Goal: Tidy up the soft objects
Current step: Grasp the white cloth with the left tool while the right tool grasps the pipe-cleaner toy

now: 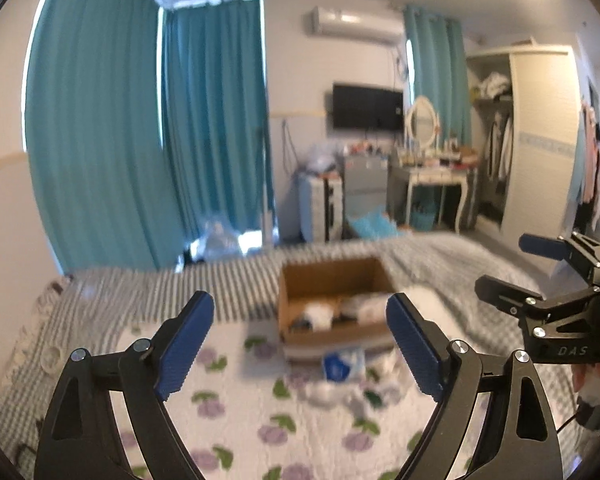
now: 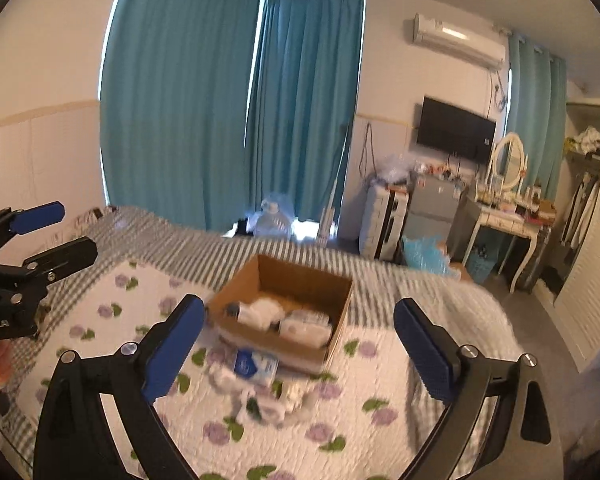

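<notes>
Left gripper (image 1: 300, 334) and right gripper (image 2: 299, 334), blue-padded jaws spread wide and empty, hovered above the floral quilt (image 2: 352, 420). The open brown cardboard box (image 2: 300, 280) held white soft items (image 2: 260, 312); more soft packets (image 2: 256, 364) lay just before it.

Box (image 2: 284, 308) on bed (image 2: 100, 320) — packets (image 2: 256, 362), seemingly, just before it.

Each tool (image 1: 300, 344) is black, with ribbed blue pads (image 2: 424, 356) (silver screws at joints).
</notes>
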### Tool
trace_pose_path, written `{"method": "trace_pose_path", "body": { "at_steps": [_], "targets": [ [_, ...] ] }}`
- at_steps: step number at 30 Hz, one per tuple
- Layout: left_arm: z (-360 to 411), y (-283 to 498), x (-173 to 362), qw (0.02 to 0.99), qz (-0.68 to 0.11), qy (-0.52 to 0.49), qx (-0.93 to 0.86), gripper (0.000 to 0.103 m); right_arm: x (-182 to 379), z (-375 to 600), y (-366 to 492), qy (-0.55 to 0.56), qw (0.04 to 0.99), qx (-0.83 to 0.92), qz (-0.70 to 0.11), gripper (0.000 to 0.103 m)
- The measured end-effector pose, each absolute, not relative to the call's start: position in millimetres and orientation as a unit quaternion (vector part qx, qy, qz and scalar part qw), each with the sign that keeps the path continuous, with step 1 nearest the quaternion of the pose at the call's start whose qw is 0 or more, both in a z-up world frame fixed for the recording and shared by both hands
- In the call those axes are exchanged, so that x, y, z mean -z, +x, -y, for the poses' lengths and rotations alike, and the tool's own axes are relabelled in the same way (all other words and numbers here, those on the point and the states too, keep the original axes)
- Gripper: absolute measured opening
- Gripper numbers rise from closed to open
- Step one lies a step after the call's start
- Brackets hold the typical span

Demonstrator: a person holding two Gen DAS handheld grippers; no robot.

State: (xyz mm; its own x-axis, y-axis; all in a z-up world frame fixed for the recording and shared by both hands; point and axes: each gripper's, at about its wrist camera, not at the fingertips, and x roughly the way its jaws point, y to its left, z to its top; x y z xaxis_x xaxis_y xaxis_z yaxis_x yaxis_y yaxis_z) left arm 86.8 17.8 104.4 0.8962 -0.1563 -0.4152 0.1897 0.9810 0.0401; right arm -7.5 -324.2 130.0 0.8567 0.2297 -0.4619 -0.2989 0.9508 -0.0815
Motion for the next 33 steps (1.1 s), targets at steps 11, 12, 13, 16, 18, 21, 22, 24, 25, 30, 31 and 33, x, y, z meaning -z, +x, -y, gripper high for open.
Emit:
{"method": "trace_pose_path", "body": {
  "at_steps": [11, 12, 13, 16, 18, 21, 22, 24, 25, 30, 31, 33],
  "targets": [
    [-14, 143, 42, 0.943, -0.322, 0.029, 0.078, 0.089, 33, 297, 58, -0.073, 0.929, -0.139, -0.335, 0.096],
    [-13, 150, 53, 0.940, -0.332, 0.026, 0.080, 0.089, 45, 296, 63, -0.069, 0.925, -0.140, -0.346, 0.096],
    [-14, 153, 59, 0.937, -0.338, 0.025, 0.081, 0.089, 58, 295, 67, -0.065, 0.921, -0.142, -0.358, 0.095],
    [-16, 166, 86, 0.931, -0.354, 0.025, 0.081, 0.089, 94, 289, 83, -0.066, 0.906, -0.142, -0.394, 0.092],
    [-15, 176, 100, 0.929, -0.361, 0.030, 0.080, 0.089, 113, 287, 94, -0.056, 0.897, -0.138, -0.417, 0.092],
    [-15, 188, 113, 0.921, -0.379, 0.023, 0.090, 0.089, 131, 285, 107, -0.042, 0.884, -0.135, -0.445, 0.092],
    [-16, 190, 114, 0.918, -0.385, 0.021, 0.094, 0.089, 135, 282, 110, -0.042, 0.881, -0.137, -0.450, 0.092],
    [-13, 191, 118, 0.916, -0.389, 0.029, 0.096, 0.089, 140, 278, 112, -0.056, 0.880, -0.136, -0.452, 0.092],
    [-11, 190, 119, 0.916, -0.388, 0.034, 0.096, 0.089, 141, 276, 112, -0.065, 0.881, -0.134, -0.450, 0.088],
    [-3, 179, 121, 0.911, -0.396, 0.047, 0.106, 0.089, 135, 280, 108, -0.077, 0.889, -0.124, -0.434, 0.055],
    [-2, 179, 120, 0.910, -0.398, 0.046, 0.109, 0.089, 131, 284, 107, -0.070, 0.891, -0.125, -0.430, 0.053],
    [4, 174, 118, 0.907, -0.402, 0.046, 0.119, 0.088, 118, 293, 103, -0.057, 0.897, -0.128, -0.419, 0.051]
  ]
}}
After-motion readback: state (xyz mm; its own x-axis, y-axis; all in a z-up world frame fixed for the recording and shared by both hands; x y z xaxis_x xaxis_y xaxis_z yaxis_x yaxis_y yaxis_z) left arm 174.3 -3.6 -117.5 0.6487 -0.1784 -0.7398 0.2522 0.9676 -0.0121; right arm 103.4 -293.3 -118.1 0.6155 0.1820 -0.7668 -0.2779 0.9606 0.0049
